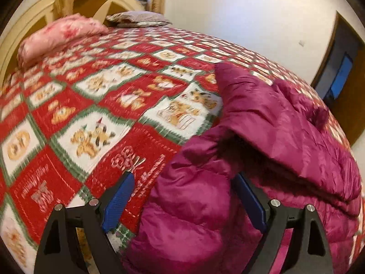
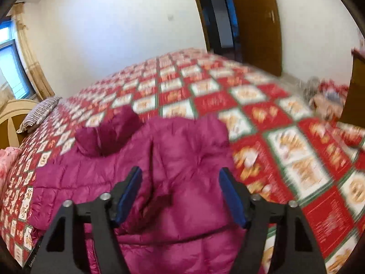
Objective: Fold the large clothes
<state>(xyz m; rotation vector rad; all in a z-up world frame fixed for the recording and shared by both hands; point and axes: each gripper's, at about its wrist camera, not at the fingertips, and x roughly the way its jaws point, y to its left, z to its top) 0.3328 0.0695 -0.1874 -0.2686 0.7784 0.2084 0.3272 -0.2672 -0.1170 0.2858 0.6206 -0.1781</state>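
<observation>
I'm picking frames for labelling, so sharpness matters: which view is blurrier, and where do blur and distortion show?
Right wrist view: blurrier, the quilt smeared sideways, worst toward the right edge; the magenta jacket is soft.
Left wrist view: milder smear on the quilt pattern; the jacket's folds read clearly.
Both: fisheye bulges the bed and bends the door frame, with dark corners; window daylight is bright, no harsh glare.

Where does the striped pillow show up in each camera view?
Left wrist view: striped pillow at top centre, by the headboard, beyond the pink bundle.
Right wrist view: striped pillow at the left edge, halfway up, beside the headboard.
Shared landmark: the magenta jacket on the quilt.
</observation>
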